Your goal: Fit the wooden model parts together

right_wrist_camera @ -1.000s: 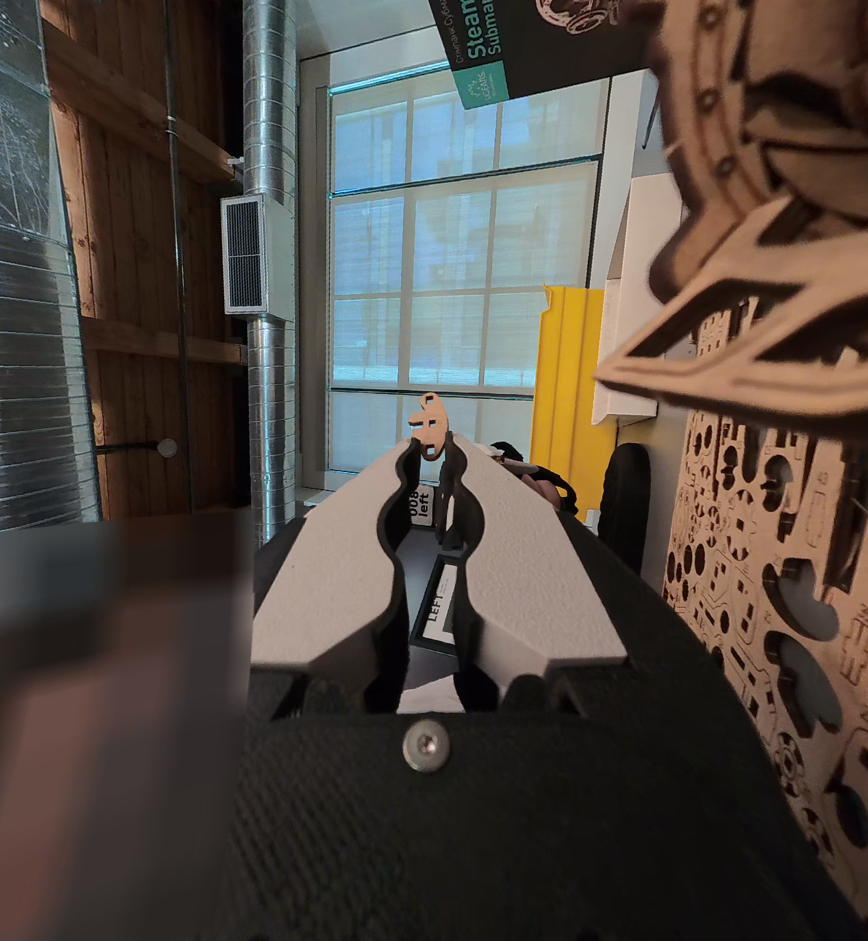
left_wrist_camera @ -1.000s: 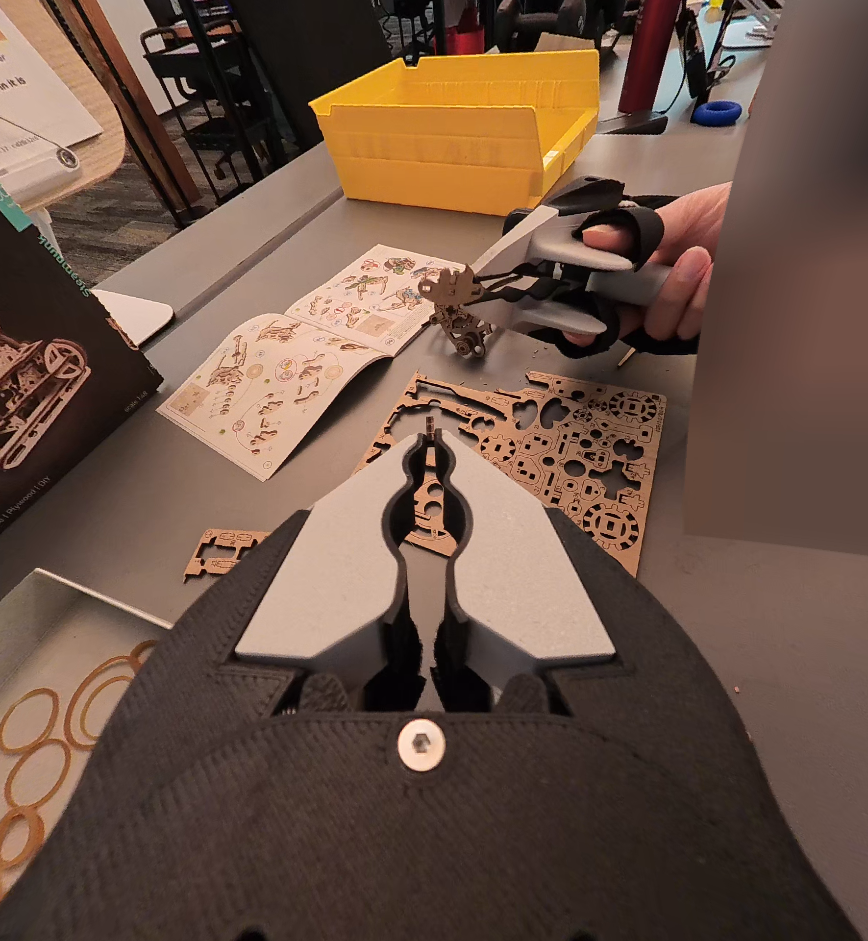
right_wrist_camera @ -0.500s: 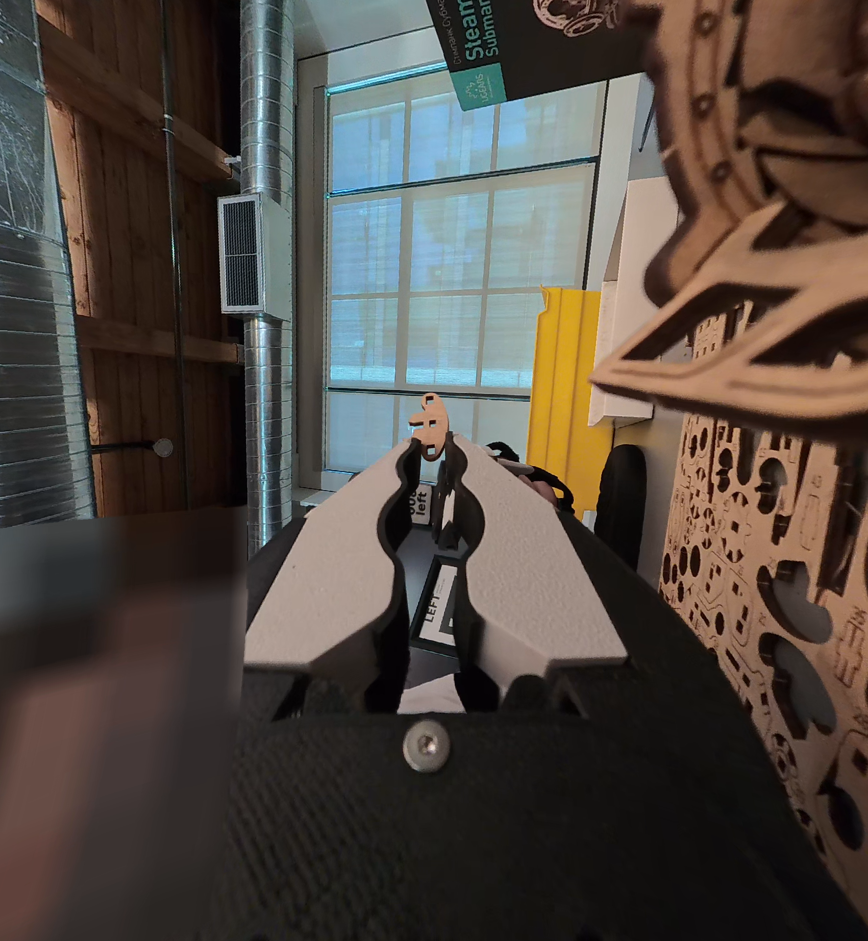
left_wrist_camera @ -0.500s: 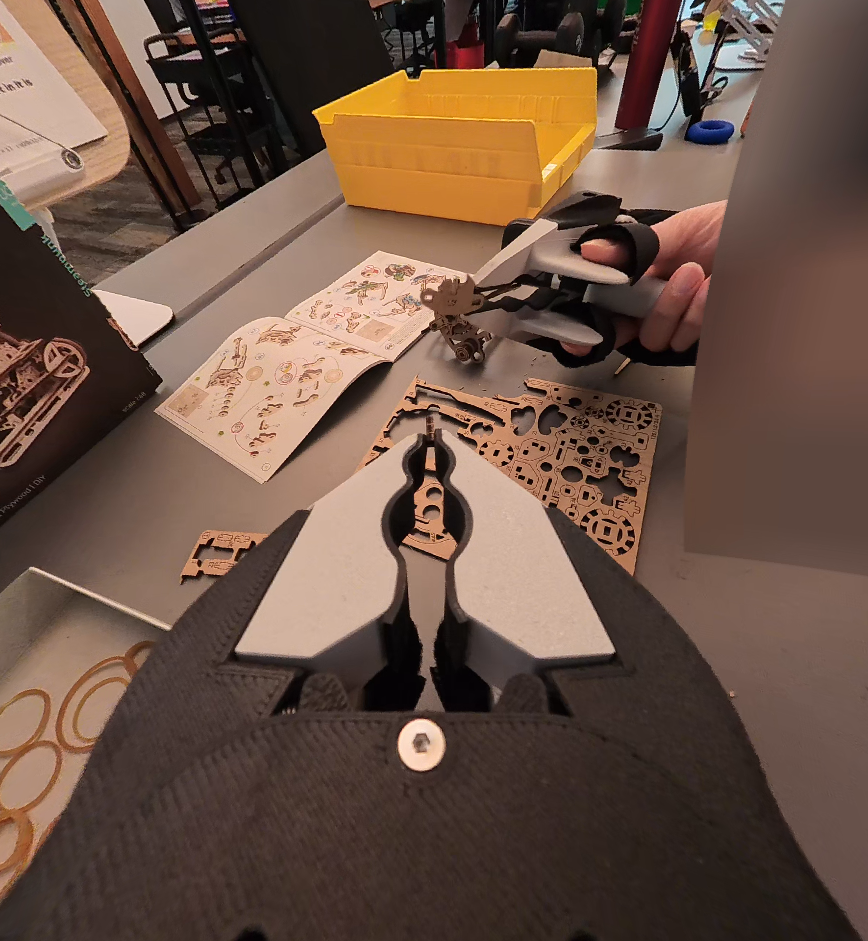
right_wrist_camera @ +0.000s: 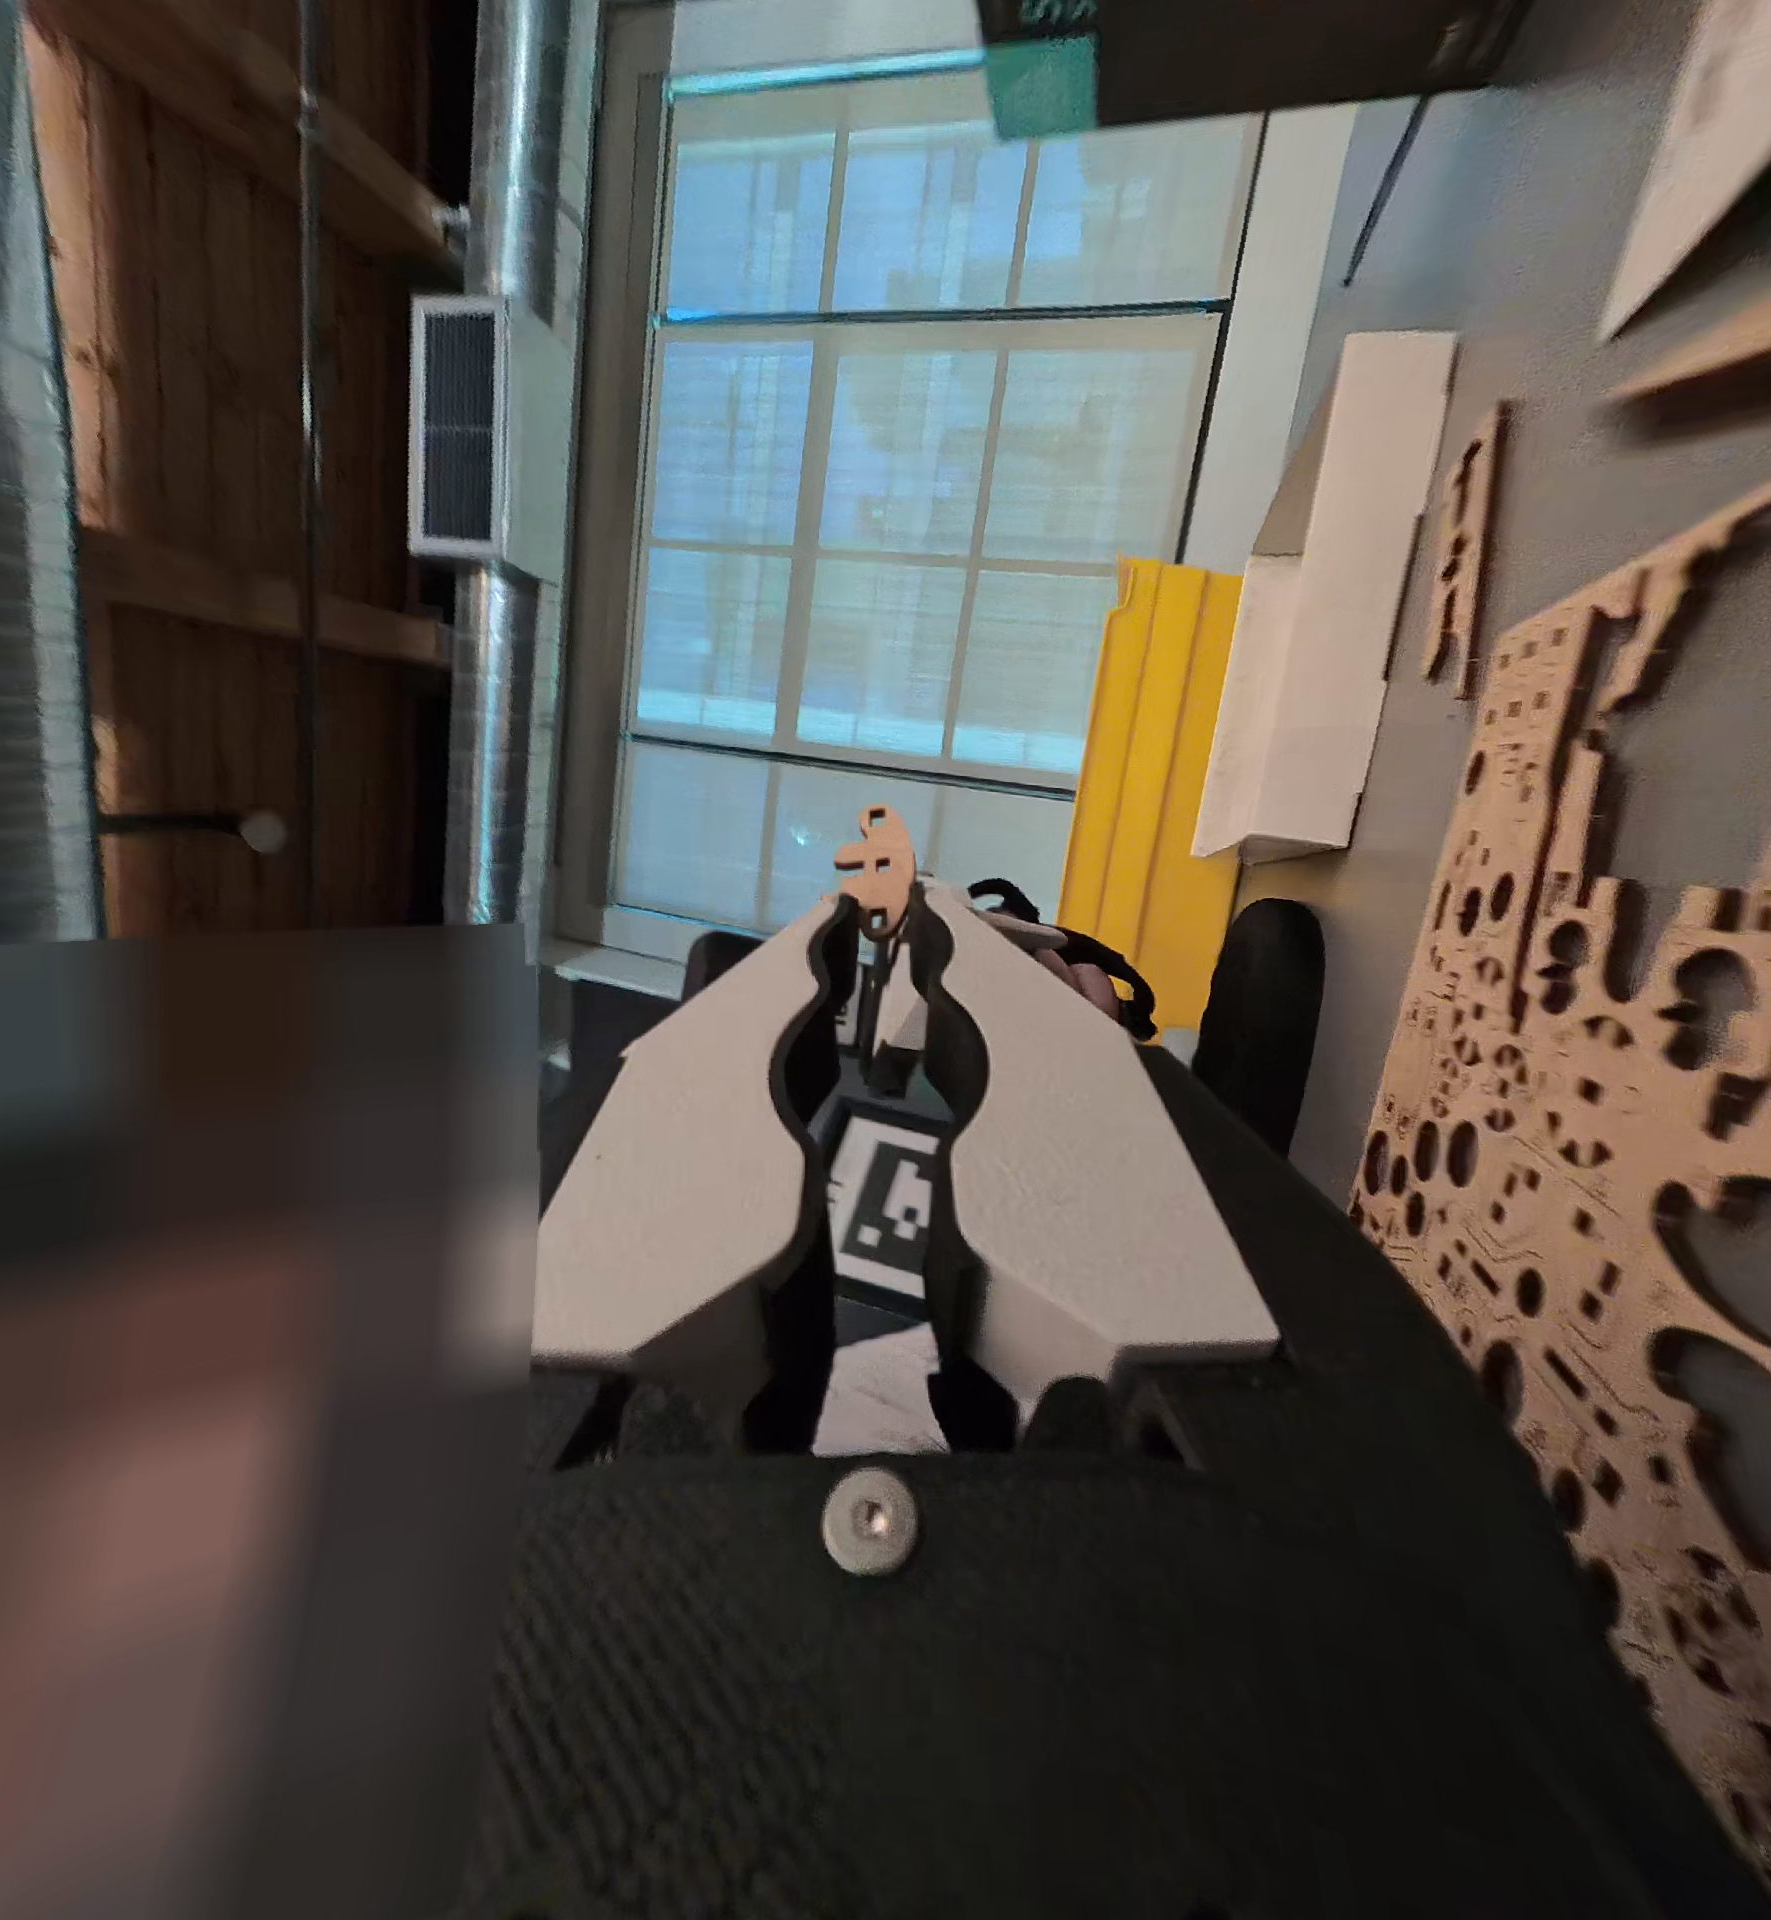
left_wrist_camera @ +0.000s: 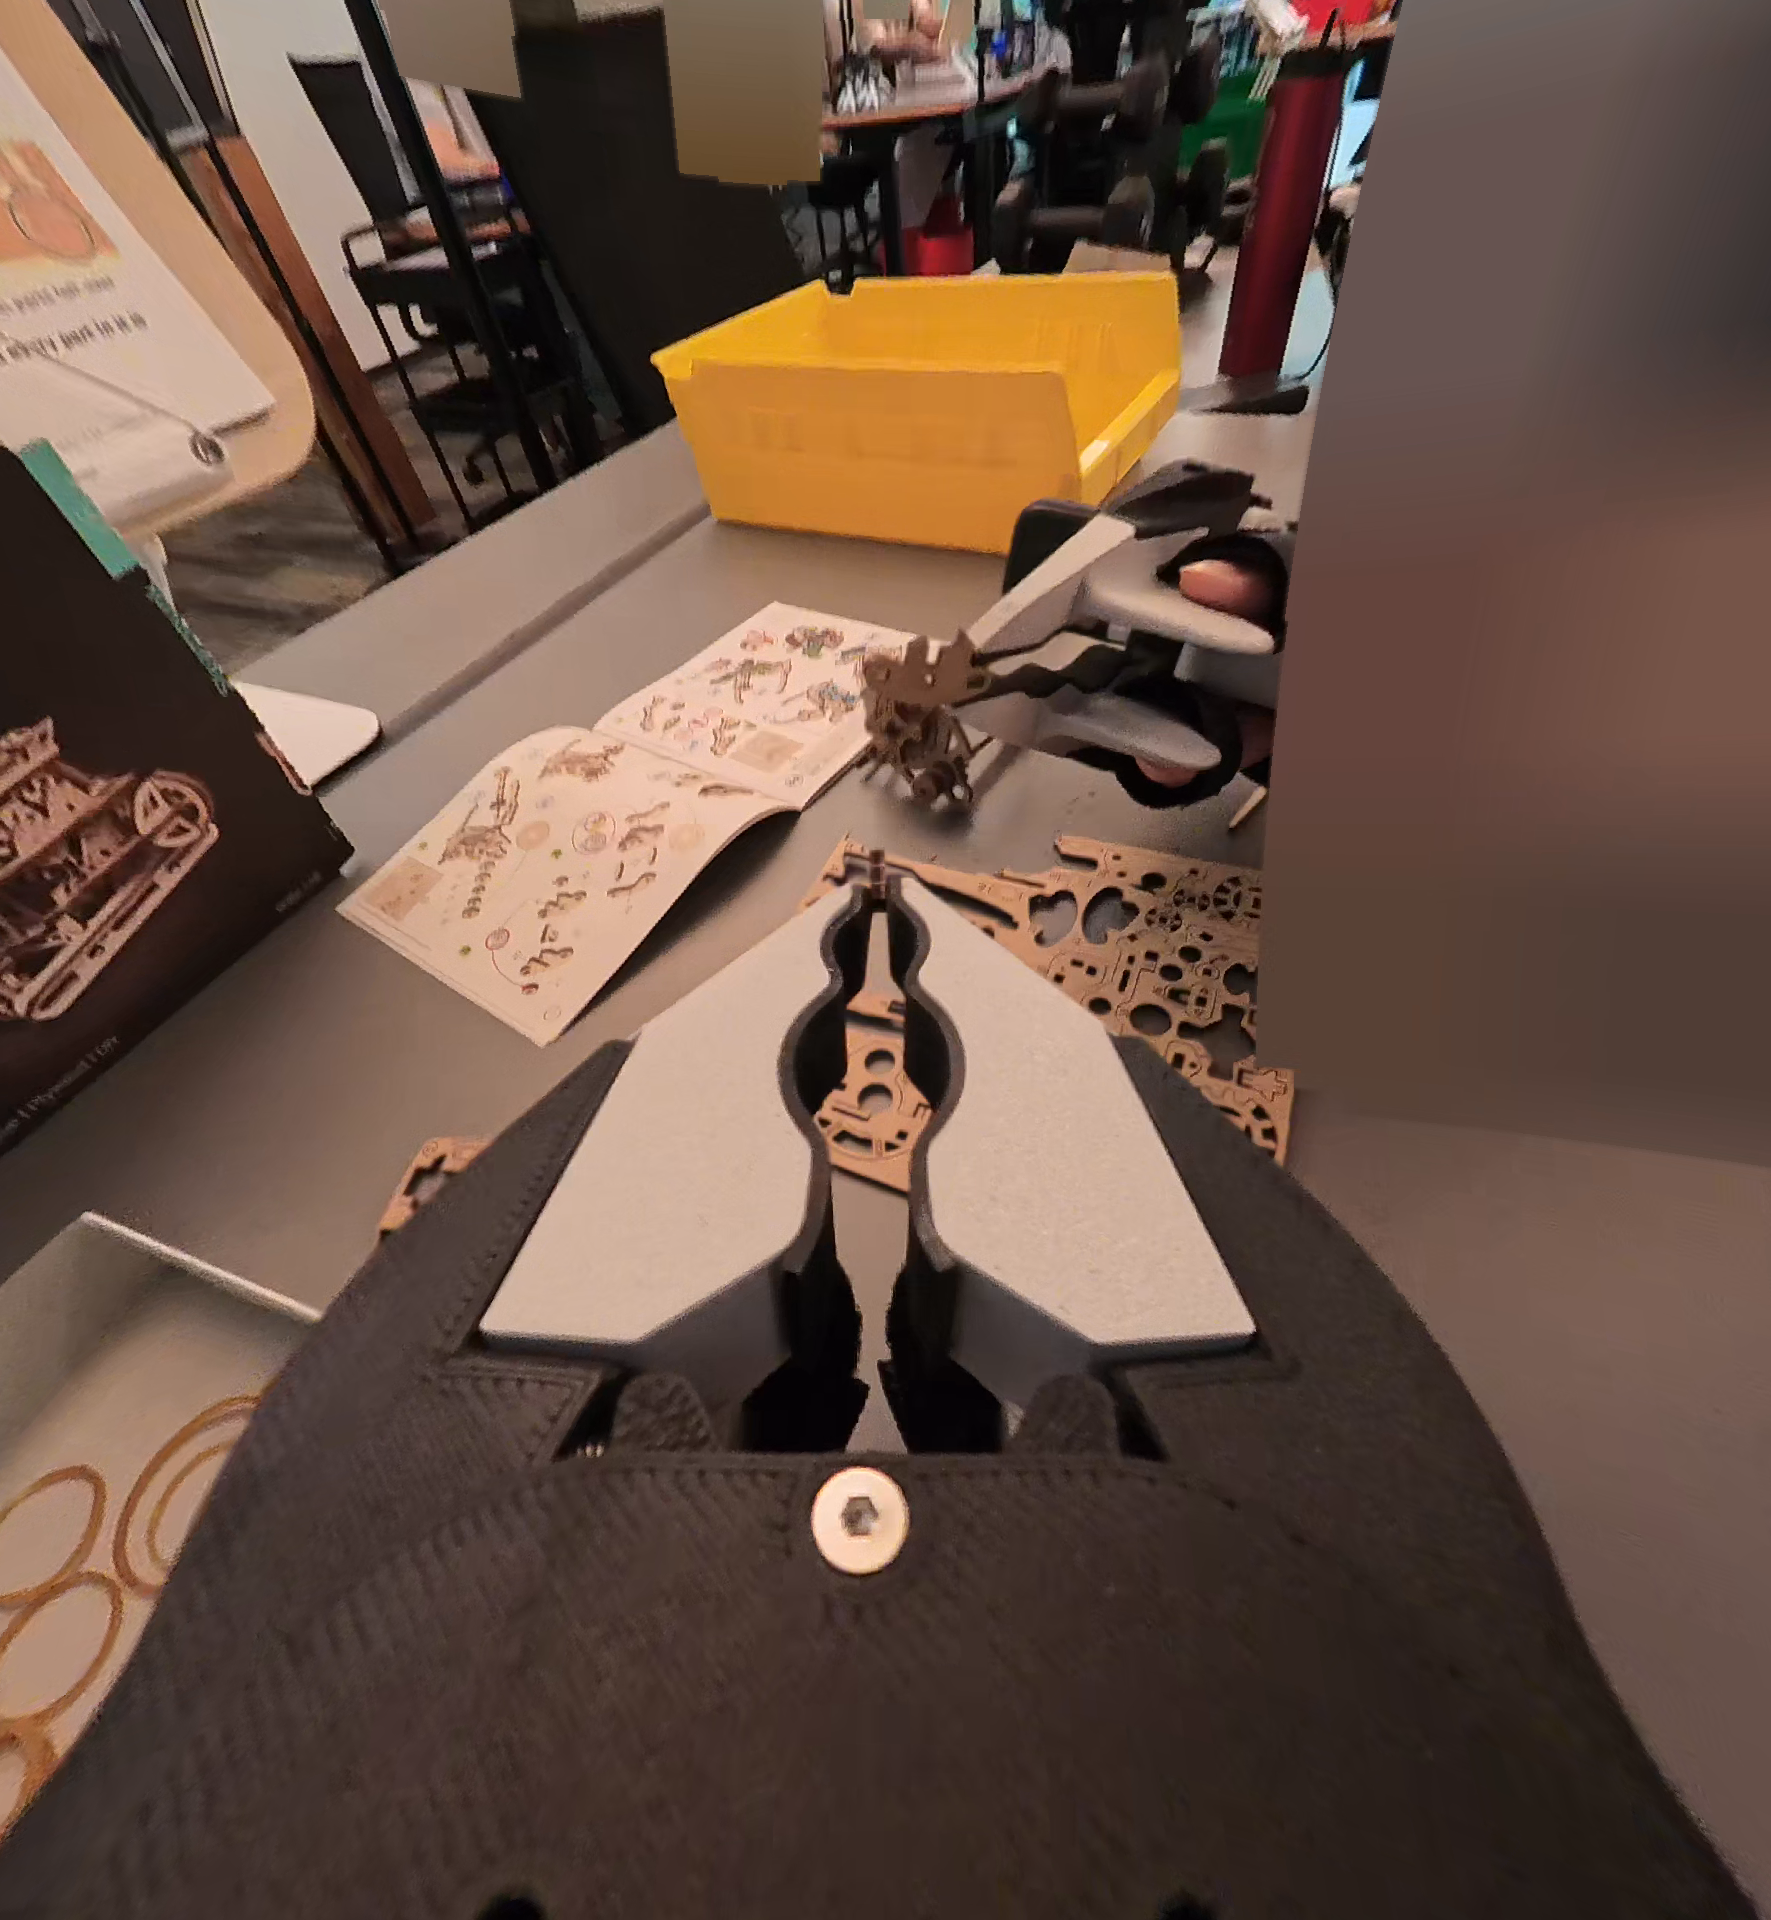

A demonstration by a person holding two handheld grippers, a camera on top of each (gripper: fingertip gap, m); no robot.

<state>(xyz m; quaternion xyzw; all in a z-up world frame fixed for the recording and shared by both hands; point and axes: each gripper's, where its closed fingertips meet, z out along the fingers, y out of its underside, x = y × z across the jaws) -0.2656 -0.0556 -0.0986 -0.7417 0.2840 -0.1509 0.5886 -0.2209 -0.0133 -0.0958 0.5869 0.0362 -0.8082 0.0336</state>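
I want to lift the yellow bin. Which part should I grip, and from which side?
Probably the top rim of the yellow bin's long near wall, coming from above. The bin is open on top and its walls stand thin and upright, so one finger can go inside and the other outside.

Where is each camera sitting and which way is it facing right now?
Left wrist view: on the left gripper, looking along the grey table at booklet and yellow bin; its fingers pinching a thin part and the right gripper show.
Right wrist view: on the right gripper, rolled sideways, facing a window; its fingers pinch a wooden piece.
Shared: yellow bin, wooden parts sheet.
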